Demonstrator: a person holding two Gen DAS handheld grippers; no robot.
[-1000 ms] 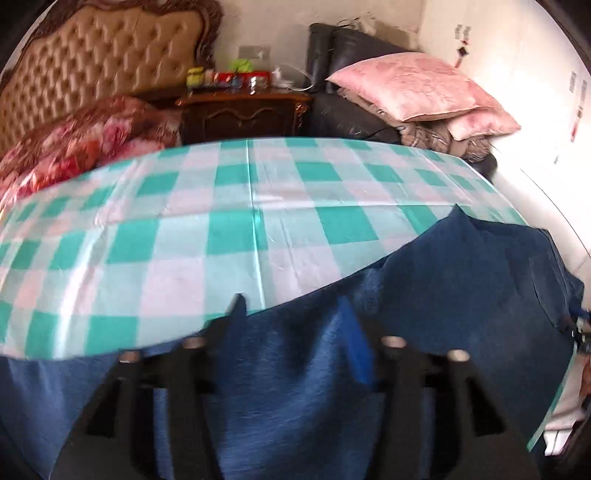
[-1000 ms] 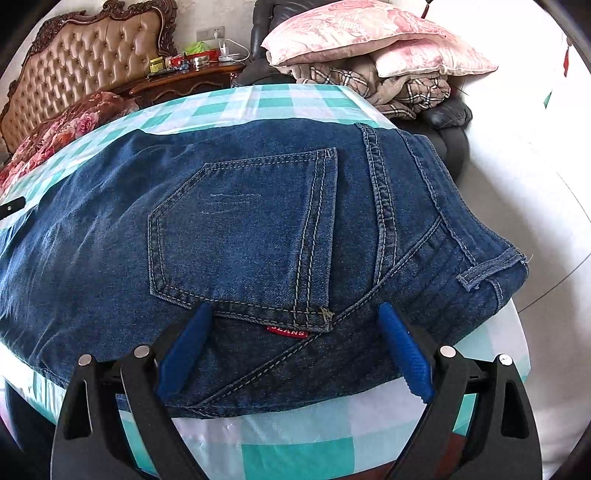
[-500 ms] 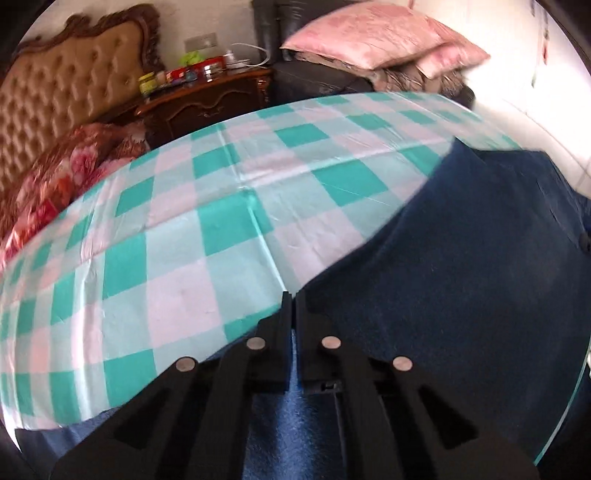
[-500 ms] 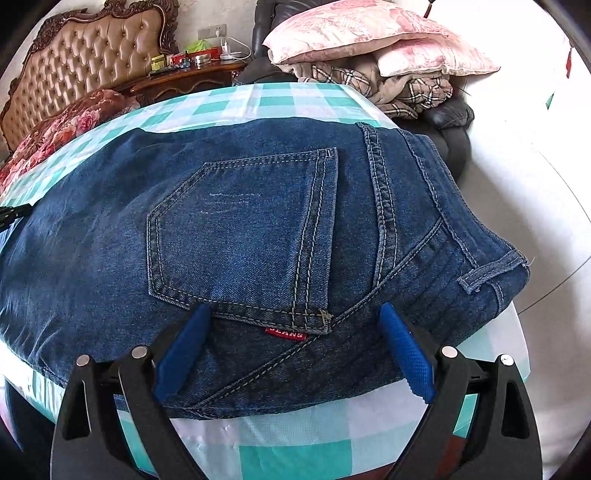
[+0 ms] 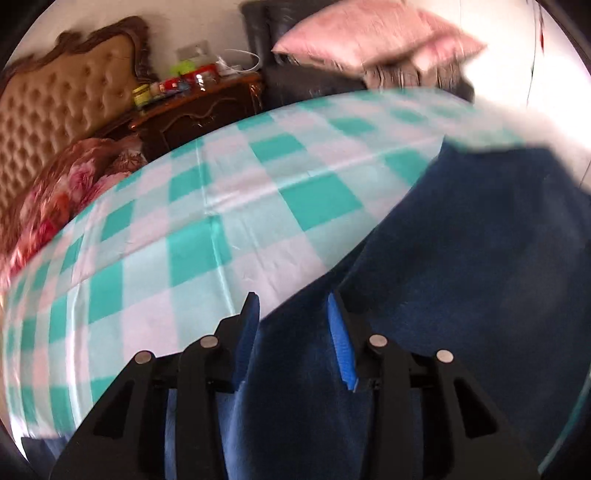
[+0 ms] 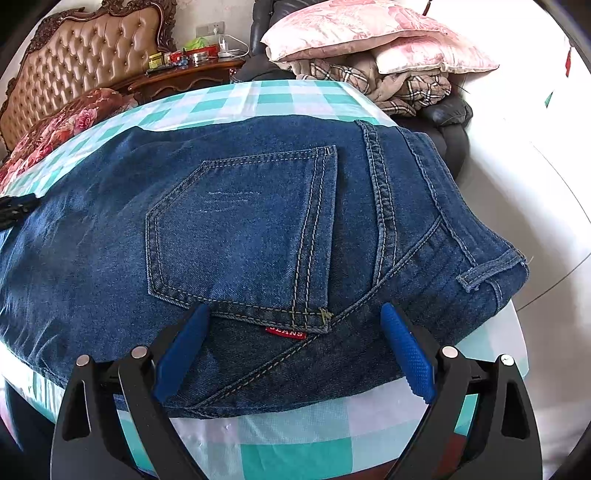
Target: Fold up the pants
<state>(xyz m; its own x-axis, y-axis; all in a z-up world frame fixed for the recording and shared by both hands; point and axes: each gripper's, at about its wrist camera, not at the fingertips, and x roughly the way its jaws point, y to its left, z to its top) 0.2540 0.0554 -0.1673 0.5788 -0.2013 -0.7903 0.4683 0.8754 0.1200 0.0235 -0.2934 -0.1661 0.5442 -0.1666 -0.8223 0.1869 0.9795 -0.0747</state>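
Note:
Dark blue jeans (image 6: 240, 221) lie flat on the checked table, back pocket and red label up, waistband toward the right. My right gripper (image 6: 295, 310) stands open and still over the seat, just below the pocket, its blue pads (image 6: 406, 350) spread wide and pressing on nothing. In the left wrist view the jeans (image 5: 480, 277) are a blurred dark mass at lower right. My left gripper (image 5: 291, 299) hovers at their edge with its jaws opening. Denim lies loose in the gap between the jaws, and the pads do not press on it.
The teal-and-white checked tablecloth (image 5: 221, 229) covers the round table. Behind it are a tufted headboard (image 6: 85, 62), a floral quilt (image 5: 55, 199), a dark wooden nightstand (image 6: 184, 74) with small jars, and pink pillows (image 6: 369, 33) on a dark sofa. A white wall is at right.
The left gripper went from open to shut at the jeans' edge, then opened again while shifting and rolling; its view is now blurred. The right gripper has not moved.

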